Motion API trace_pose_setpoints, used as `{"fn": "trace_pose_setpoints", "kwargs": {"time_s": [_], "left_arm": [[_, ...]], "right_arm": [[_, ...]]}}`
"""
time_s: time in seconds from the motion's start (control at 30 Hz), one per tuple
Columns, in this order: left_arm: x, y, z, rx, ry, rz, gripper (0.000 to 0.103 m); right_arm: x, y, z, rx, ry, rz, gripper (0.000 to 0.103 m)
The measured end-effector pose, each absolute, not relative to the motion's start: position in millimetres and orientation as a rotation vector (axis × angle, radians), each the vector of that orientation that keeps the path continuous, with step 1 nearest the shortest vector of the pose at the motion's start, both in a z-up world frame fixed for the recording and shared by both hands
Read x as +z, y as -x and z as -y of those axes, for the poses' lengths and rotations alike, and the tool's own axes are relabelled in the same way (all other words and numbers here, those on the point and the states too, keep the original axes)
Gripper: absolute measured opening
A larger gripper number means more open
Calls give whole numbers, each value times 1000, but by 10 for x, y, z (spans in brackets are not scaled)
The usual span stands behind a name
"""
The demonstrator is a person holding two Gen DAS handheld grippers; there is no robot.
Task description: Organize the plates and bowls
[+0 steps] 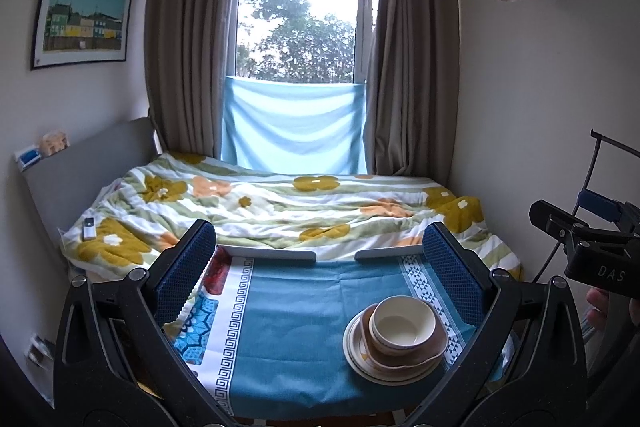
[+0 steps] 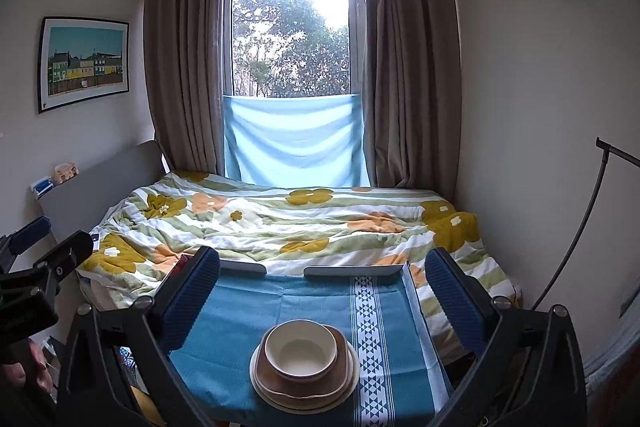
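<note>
A cream bowl (image 1: pixel 402 323) (image 2: pixel 301 350) sits nested on a brown squarish plate (image 1: pixel 424 351) (image 2: pixel 340 379), which rests on a cream round plate (image 1: pixel 360 359) (image 2: pixel 260 387). The stack stands on a table under a blue cloth (image 1: pixel 288 331) (image 2: pixel 236 331). My left gripper (image 1: pixel 320 263) hovers open above the table, with the stack below and toward its right finger. My right gripper (image 2: pixel 322 279) is open too, held above the stack, which lies between its fingers in that view. Neither holds anything. Each gripper shows at the edge of the other's view, the right gripper (image 1: pixel 592 247) and the left gripper (image 2: pixel 36 267).
A bed with a floral quilt (image 1: pixel 280 211) (image 2: pixel 288 223) lies just beyond the table's raised far rim (image 1: pixel 272 253) (image 2: pixel 352 271). A remote (image 1: pixel 89 227) lies on the quilt. Curtains and a window are behind. A thin black stand (image 2: pixel 576 227) leans at the right wall.
</note>
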State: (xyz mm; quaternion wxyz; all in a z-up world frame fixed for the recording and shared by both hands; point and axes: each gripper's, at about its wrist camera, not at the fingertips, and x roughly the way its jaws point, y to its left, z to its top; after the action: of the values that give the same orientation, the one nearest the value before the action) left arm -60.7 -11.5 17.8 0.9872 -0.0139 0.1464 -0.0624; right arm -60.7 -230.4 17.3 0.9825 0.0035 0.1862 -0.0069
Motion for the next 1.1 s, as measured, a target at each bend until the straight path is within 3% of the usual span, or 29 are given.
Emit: {"fn": "trace_pose_setpoints", "kwargs": {"time_s": [1.1], "left_arm": [[253, 570, 133, -134, -7, -297, 103]], "right_arm": [[147, 595, 2355, -17, -12, -375, 102]]}}
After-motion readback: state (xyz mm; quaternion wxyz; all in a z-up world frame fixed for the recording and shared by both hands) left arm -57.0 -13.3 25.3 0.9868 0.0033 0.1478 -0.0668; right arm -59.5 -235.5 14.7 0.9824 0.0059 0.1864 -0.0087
